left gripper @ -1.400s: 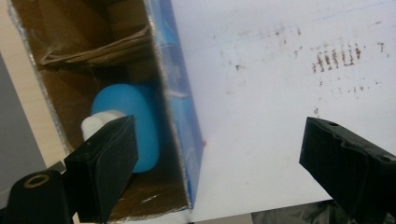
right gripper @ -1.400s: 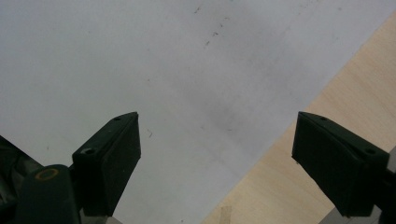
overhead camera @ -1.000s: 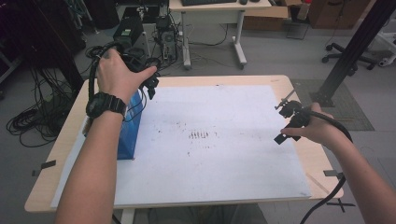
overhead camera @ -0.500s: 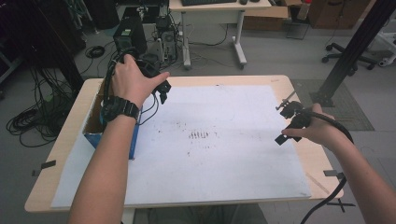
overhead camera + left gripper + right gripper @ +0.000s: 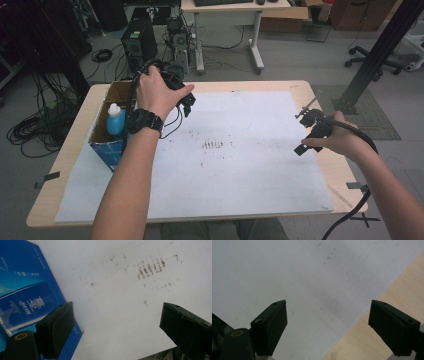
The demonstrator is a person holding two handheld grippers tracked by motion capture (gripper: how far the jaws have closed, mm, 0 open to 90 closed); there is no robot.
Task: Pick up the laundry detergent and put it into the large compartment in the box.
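1. Since the earlier frames the left hand has swung away from over the blue box [image 5: 111, 150] toward the middle of the surface, uncovering the bottle with the white cap [image 5: 115, 120] that stands inside the box; the right hand has kept its place.
2. The box sits at the left edge of the surface [image 5: 320, 165], open at the top, its long axis running away from the person. The bottle stands upright in it, near the middle.
3. The left tool [image 5: 186, 102] hovers just right of the box, jaws wide with nothing between them. In the left gripper view the printed blue side of the box lies just past the left-hand jaw, so the bottle lies behind and to the left of where the tool points.
4. The left hand is much the nearer to the bottle; a reach for it would mean turning back leftward and coming down over the box's open top.
5. The white sheet [image 5: 240, 175] covers most of the surface and bears faint brown marks [image 5: 215, 145] at its centre.
6. The right tool [image 5: 306, 131] hangs over the sheet's right edge, jaws wide and empty, well apart from the box.
7. Beyond stand a computer tower [image 5: 137, 42], cables and a desk.
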